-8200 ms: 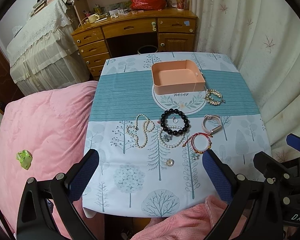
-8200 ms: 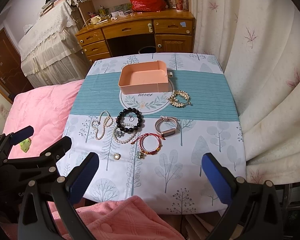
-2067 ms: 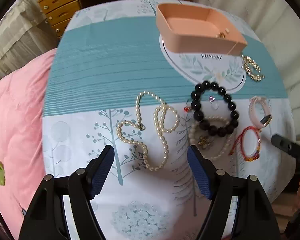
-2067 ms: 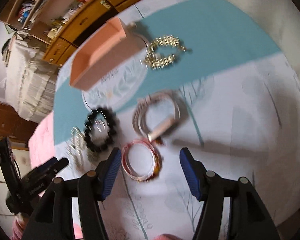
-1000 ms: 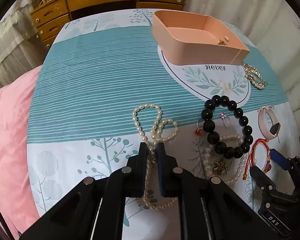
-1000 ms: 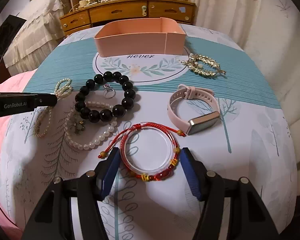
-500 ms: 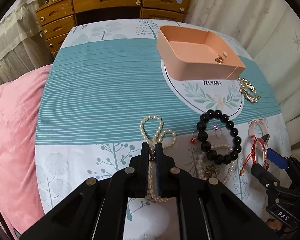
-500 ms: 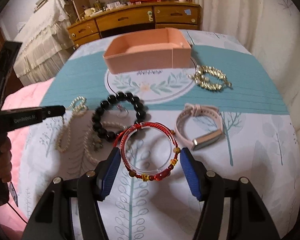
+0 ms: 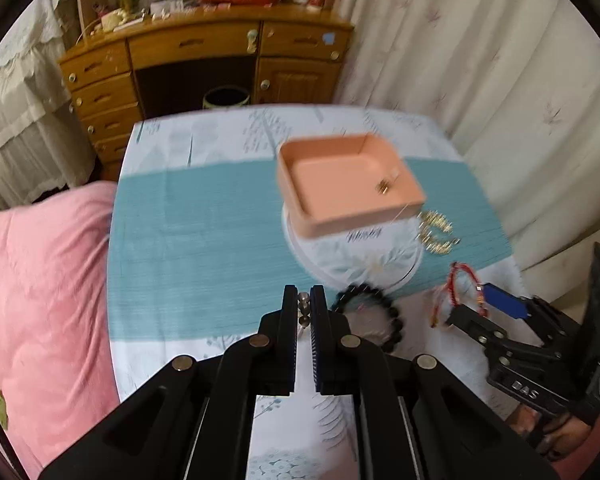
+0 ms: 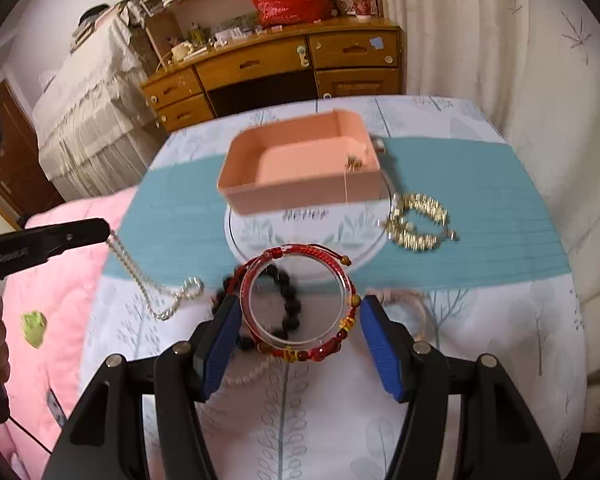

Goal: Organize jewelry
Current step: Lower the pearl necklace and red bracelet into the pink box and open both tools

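My left gripper [image 9: 304,304] is shut on the pearl necklace [image 9: 303,307]. The right wrist view shows that necklace [image 10: 152,284] hanging from the left gripper [image 10: 106,231], its lower end on the cloth. My right gripper [image 10: 298,316] is shut on the red cord bracelet with its clear ring [image 10: 300,354], held above the table. The pink tray [image 10: 300,192] sits beyond on the round mat, with a small gold piece inside. In the left wrist view the tray [image 9: 320,224] lies ahead, with the right gripper [image 9: 478,300] and red bracelet [image 9: 462,280] at the right.
On the tree-print tablecloth [image 10: 480,320] lie a black bead bracelet [image 9: 380,308], a gold bracelet [image 10: 420,224], a pink watch band [image 10: 400,298] and a white pearl bracelet [image 10: 248,374]. A pink blanket [image 9: 40,280] lies left, a curtain [image 9: 500,80] right, a wooden desk [image 9: 204,52] behind.
Both grippers have risen. The pearl necklace has been drawn up off the cloth by the left gripper, and the red bracelet has lifted clear of the table in the right gripper.
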The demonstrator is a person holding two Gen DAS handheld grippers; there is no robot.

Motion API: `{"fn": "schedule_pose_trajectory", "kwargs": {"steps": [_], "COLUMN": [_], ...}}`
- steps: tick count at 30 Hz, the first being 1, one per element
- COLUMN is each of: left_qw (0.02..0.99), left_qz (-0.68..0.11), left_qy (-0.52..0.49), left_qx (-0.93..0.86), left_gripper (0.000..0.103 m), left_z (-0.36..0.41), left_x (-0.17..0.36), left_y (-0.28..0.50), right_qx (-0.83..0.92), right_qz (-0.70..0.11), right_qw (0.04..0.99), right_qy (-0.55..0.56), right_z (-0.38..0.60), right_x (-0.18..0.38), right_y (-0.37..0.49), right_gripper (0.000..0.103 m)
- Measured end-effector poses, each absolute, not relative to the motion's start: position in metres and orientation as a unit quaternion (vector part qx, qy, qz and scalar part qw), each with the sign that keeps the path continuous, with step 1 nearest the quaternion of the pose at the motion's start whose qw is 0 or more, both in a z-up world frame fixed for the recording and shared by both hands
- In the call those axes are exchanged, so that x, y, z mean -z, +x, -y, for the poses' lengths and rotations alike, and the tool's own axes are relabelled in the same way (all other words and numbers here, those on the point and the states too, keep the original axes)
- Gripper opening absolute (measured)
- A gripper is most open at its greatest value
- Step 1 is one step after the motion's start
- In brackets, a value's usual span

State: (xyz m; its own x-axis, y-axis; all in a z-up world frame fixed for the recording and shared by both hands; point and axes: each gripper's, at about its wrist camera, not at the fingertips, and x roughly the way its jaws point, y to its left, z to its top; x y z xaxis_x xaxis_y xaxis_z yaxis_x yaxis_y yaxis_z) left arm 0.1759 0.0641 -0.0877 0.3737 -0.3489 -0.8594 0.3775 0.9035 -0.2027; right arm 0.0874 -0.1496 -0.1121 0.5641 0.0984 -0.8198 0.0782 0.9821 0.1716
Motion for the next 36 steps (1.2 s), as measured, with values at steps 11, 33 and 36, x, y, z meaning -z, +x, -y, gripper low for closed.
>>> {"fn": "schedule_pose_trajectory", "kwargs": {"steps": [11,33,36], "left_qw": [0.853,0.861,0.866], "left_qz": [-0.444,-0.468,-0.467], "left_qy": [-0.094,-0.056,-0.035], "left_qx": [0.257,0.194,0.177], "left_gripper": [0.004,0.063,0.075], "left_z": [-0.049,0.007,-0.001], "left_x": [0.019,0.042,0.048], "left_y": [0.214,0.278,0.270], "right_qx": [-0.002,-0.048,-0.033], "right_qz": [-0.391,-0.430,-0.428], "right_qw": [0.918,0.897,0.897], "right_qy": [0.067,0.093,0.104], "right_z": [0.170,0.201,0.207], "right_x": [0.069,0.105,0.103], "right_y": [0.141,0.221,0.213], "right_gripper": [0.062,0.076,0.076]}}
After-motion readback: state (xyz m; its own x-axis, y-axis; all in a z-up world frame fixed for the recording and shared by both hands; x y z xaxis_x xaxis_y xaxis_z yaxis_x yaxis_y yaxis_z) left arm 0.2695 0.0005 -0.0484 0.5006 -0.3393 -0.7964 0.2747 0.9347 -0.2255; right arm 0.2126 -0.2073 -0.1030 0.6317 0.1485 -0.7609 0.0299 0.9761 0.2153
